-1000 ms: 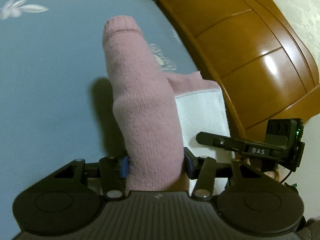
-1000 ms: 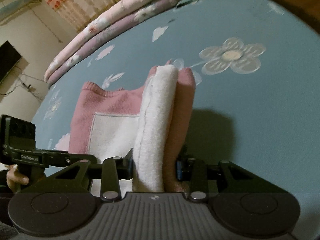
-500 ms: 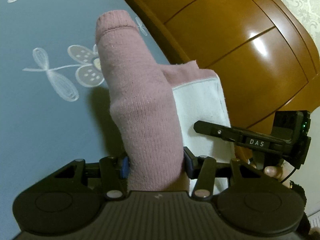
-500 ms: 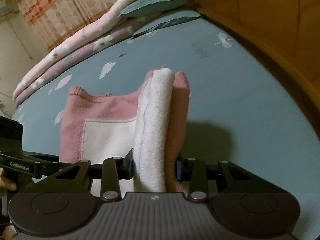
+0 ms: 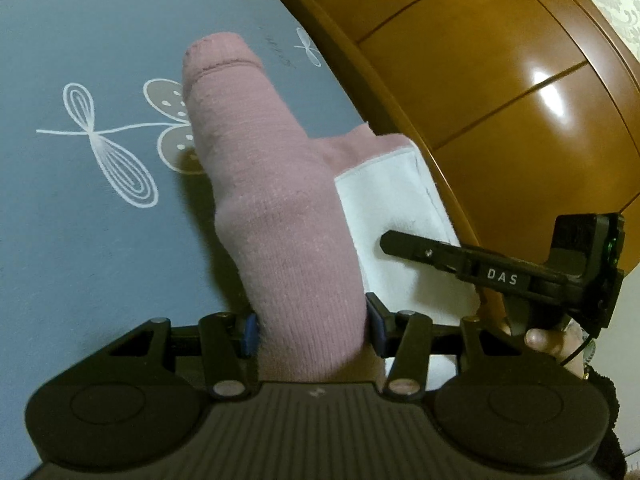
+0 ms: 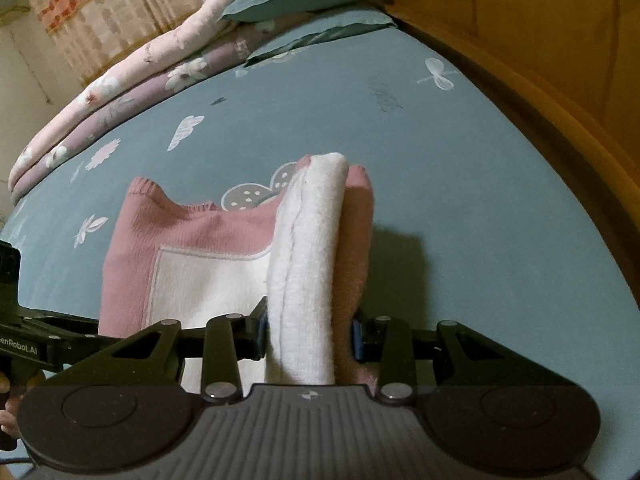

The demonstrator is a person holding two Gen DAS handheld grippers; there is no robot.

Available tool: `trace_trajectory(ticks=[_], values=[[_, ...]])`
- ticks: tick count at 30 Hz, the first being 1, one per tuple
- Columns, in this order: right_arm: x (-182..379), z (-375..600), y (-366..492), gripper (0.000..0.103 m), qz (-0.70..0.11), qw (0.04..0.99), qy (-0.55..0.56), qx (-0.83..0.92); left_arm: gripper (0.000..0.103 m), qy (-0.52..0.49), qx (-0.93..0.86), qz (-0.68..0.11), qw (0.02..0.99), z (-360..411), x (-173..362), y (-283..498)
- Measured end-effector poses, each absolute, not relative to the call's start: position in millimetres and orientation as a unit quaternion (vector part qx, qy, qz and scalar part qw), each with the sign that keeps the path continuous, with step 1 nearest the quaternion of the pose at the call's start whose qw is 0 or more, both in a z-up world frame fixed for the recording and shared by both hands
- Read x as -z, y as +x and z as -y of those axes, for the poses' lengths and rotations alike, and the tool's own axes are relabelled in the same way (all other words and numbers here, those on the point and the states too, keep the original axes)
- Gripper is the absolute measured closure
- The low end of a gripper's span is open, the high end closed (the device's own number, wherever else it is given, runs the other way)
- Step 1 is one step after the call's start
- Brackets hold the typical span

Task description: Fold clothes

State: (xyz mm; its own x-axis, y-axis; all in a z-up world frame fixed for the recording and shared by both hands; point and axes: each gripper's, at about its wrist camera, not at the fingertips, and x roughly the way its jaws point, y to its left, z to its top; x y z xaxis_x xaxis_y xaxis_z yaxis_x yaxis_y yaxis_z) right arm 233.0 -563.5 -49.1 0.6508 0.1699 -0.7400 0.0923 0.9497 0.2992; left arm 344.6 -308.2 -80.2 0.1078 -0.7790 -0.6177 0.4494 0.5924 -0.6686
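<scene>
The pink-and-white sweater [image 6: 192, 264] lies on the blue floral bedsheet [image 6: 480, 208] beside the wooden bed frame [image 5: 500, 92]. The left gripper [image 5: 308, 330] pinches a pink knit fold; the right gripper [image 6: 308, 334] clamps a bunched white-and-pink edge.

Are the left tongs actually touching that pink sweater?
Touching. The left wrist view shows the left tongs closed on the pink sweater, both pads pressing its bunched fold.

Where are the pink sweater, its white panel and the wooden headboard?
pink sweater [image 5: 280, 200]: left wrist view, knit fold.
white panel [image 6: 208, 284]: right wrist view, flat middle.
wooden headboard [image 5: 500, 80]: left wrist view, glossy panel.
</scene>
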Motion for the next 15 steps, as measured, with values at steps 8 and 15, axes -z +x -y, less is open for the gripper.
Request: trace_trajectory(ticks=[8, 15], values=[[67.7, 597.1, 221.6, 0.045, -0.405, 0.893, 0.191, 0.031, 0.043, -0.179, 0.391, -0.548, 0.718, 268.0, 83.2, 350.0], [31.3, 597.8, 183.2, 0.040, -0.357, 0.911, 0.206, -0.001, 0.033, -0.115, 0.398, -0.480, 0.773, 246.6, 24.7, 354.8]])
